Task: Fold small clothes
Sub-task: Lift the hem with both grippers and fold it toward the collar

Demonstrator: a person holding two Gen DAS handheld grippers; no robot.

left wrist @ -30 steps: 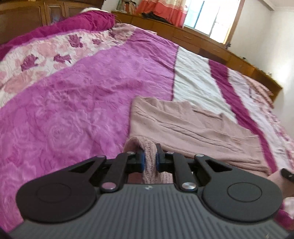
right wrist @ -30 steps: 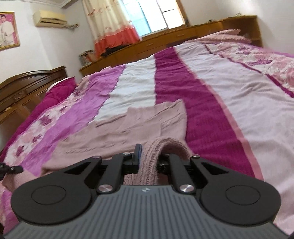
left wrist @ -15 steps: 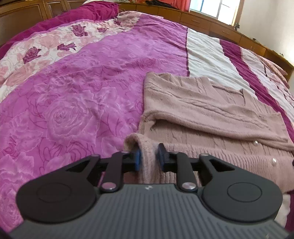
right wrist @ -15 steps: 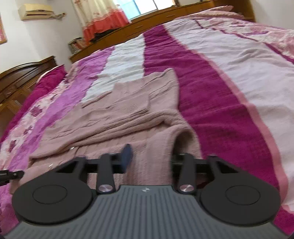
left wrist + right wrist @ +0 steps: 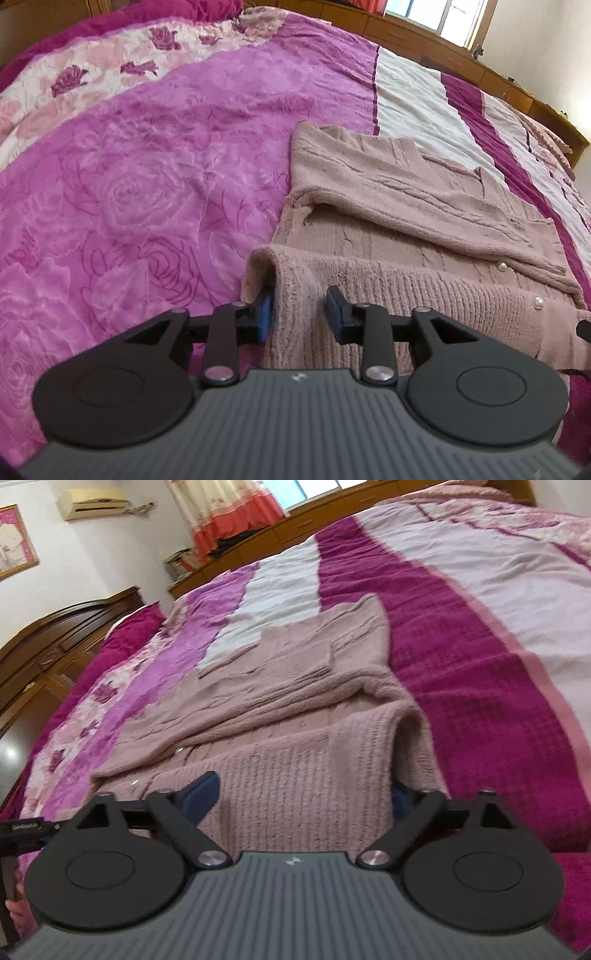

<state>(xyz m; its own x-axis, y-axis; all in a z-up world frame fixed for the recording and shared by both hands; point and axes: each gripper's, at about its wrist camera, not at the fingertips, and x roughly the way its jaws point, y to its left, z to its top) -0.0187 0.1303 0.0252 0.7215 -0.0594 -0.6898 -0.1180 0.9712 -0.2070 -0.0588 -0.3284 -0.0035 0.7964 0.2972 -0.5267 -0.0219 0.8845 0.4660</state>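
My left tongs (image 5: 298, 308) are partly spread and have just been opening. A raised fold at the near left corner of the pink knit cardigan (image 5: 406, 236) stands between the blue pads (image 5: 264, 317). The left pad lies against the fold's outer side; the right pad stands clear of the knit. I record no pinch here.

My right tongs (image 5: 303, 794) are spread wide and have likewise just been opening. The ribbed hem band of the cardigan (image 5: 295, 716) lies between the fingers. The left pad (image 5: 201, 795) sits above the knit with a gap to the fabric beside it. The right pad is largely hidden behind a raised fold at the cardigan's near right corner, so I cannot tell whether it touches. The cloth is not squeezed.

The cardigan rests flat on the bed, on the striped bedspread (image 5: 147, 192), straddling the pink, white and magenta bands. Its far part is folded over toward me, and the folded flap's edge crosses the body at a slant. The ribbed hem lies nearest my tongs. Two pearl buttons (image 5: 501, 266) show along the right side in the left view. Both near corners stand up as small loops off the bedspread.
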